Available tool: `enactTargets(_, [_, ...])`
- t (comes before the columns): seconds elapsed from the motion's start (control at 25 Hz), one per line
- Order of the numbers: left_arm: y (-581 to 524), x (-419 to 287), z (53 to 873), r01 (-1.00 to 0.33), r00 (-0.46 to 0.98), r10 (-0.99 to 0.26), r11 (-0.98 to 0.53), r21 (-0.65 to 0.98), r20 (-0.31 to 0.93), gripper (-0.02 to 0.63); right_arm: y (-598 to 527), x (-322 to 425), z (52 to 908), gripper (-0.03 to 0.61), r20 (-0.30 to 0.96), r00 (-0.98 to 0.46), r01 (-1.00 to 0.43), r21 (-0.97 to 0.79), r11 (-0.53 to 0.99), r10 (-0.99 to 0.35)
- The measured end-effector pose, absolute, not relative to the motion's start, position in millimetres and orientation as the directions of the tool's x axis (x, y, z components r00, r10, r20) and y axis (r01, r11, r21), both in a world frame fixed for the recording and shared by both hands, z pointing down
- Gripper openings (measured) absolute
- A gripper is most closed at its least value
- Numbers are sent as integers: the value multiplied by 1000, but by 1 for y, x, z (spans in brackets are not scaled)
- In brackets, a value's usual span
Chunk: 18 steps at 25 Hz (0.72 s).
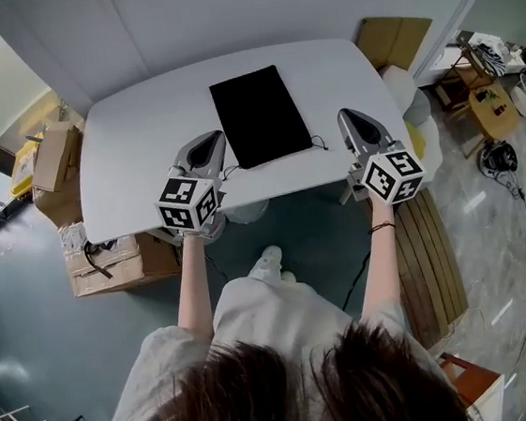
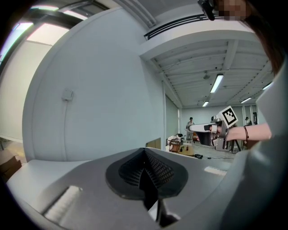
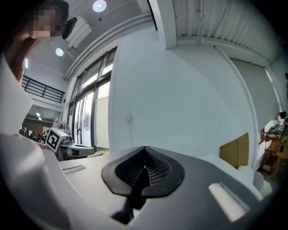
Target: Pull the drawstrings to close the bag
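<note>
A flat black drawstring bag (image 1: pixel 259 116) lies on the pale grey table (image 1: pixel 137 144), its mouth toward me. A thin cord (image 1: pixel 228 172) trails from its near left corner and another cord (image 1: pixel 319 143) from its near right corner. My left gripper (image 1: pixel 209 137) rests at the table's front edge, left of the bag, jaws shut with nothing seen between them (image 2: pixel 145 152). My right gripper (image 1: pixel 345 112) sits right of the bag, also shut on nothing visible (image 3: pixel 145 149). Both gripper views look over the jaws at the wall; the bag is hidden in them.
Cardboard boxes (image 1: pixel 108 260) sit on the floor under the table's left side, with another box (image 1: pixel 56 153) behind. Flat cardboard (image 1: pixel 393 41) leans at the back right. Wooden slats (image 1: pixel 430 252) lie on the floor at the right. My legs are under the front edge.
</note>
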<state>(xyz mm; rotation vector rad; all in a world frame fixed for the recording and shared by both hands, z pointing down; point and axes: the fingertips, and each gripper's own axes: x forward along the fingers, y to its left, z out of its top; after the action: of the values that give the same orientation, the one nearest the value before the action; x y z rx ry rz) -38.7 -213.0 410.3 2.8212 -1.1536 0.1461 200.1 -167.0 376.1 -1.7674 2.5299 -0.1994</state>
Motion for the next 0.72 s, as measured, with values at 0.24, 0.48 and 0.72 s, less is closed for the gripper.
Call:
enactTargets(0.24, [-233,-38,433,-702,708,-685,-709,65,172,-12,-192,200,397,14,93,-367,-925,-140,353,-925])
enactTargets(0.48, [-253,-33,453,-691,716,-664,-717,89,215,-12,-216,205,411,14,130,-382,-918,-165,360,-915])
enactTargets(0.72, [-274,-31,472,-676,727,-638,-730,100,252,-11,-238,207,433,14,184,-409,-909,-170,381,-893])
